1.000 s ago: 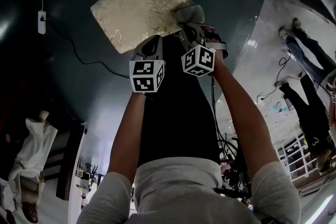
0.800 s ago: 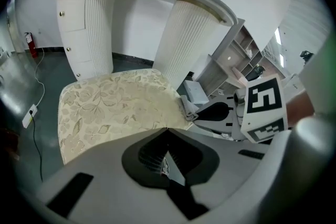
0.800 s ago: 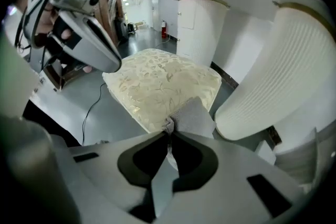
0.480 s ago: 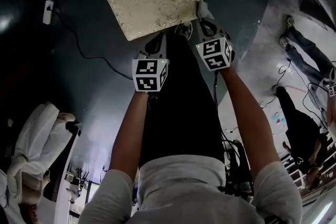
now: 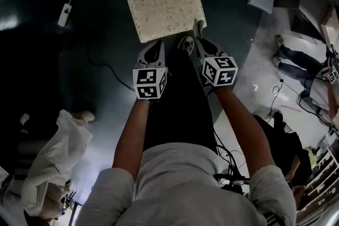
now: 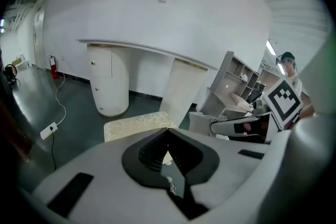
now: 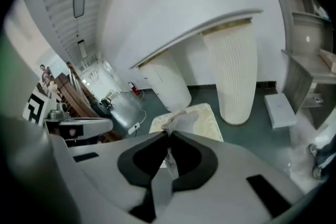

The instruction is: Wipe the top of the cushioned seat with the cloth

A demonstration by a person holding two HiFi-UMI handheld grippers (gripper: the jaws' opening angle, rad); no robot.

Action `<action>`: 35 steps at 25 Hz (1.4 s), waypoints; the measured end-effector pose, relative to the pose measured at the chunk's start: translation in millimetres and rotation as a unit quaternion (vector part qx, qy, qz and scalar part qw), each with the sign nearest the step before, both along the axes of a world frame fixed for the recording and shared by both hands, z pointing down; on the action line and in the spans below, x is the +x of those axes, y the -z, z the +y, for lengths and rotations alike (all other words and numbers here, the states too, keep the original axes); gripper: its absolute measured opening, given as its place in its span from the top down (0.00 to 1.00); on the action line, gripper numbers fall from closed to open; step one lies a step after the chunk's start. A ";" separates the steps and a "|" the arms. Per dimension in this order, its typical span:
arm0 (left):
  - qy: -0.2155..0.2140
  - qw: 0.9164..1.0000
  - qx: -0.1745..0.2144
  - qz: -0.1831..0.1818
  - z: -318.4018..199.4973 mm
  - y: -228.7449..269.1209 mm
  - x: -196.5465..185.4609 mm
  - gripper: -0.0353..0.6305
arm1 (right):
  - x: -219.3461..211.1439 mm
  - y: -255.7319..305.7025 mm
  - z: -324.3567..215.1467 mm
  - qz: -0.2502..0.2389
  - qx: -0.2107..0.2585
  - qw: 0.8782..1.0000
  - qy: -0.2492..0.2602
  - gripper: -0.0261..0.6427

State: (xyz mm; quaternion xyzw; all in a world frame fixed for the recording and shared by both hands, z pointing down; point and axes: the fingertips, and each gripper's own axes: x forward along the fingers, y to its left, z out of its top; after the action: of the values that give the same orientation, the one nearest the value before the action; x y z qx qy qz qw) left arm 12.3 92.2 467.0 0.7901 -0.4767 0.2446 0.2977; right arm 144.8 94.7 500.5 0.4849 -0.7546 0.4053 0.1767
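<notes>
A dark teal, smooth floor point(image 5: 79, 87) fills the room, with white ribbed round columns point(image 7: 233, 71) standing under a curved white top. A white power strip point(image 5: 64, 10) lies on the floor on a thin cable, well apart from the seat.

The seat point(image 5: 167, 10) is a square cushion, cream with a pale leaf pattern and a woven look. It sits low on the floor, just ahead of both tools.

The right gripper point(image 7: 169, 132) has its jaws clamped on the cloth point(image 7: 178, 120), a pale, crumpled rag. One strip of it runs down between the black pads, and the rest bunches out past the tips. From the head view, the cloth point(image 5: 199, 26) sits at the seat's near right corner.

The left gripper point(image 6: 168, 129) has its jaws together at the tips with nothing between them, near the seat's front edge point(image 6: 136, 126).

Each tool carries a cube point(image 5: 150, 82) with black-and-white square markers. No writing can be read.
</notes>
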 end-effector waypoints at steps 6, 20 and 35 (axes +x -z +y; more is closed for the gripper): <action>0.012 0.999 0.042 0.024 12.9 95.1 -14.8 0.92 | -18.8 120.3 14.4 0.041 0.099 0.994 0.034 0.92; 0.014 0.986 0.165 0.032 72.0 290.4 -28.2 0.92 | -45.2 325.5 68.8 0.119 0.217 0.966 0.072 0.92; 0.081 0.965 0.247 0.022 93.3 376.2 15.9 0.92 | -7.7 431.0 94.7 0.126 0.295 0.936 0.147 0.92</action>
State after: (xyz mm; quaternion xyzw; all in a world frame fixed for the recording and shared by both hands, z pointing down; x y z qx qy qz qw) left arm 28.2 185.5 90.8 0.8031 -0.5781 0.0769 0.1220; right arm 137.1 189.4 69.5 0.4462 -0.8746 0.0691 0.1768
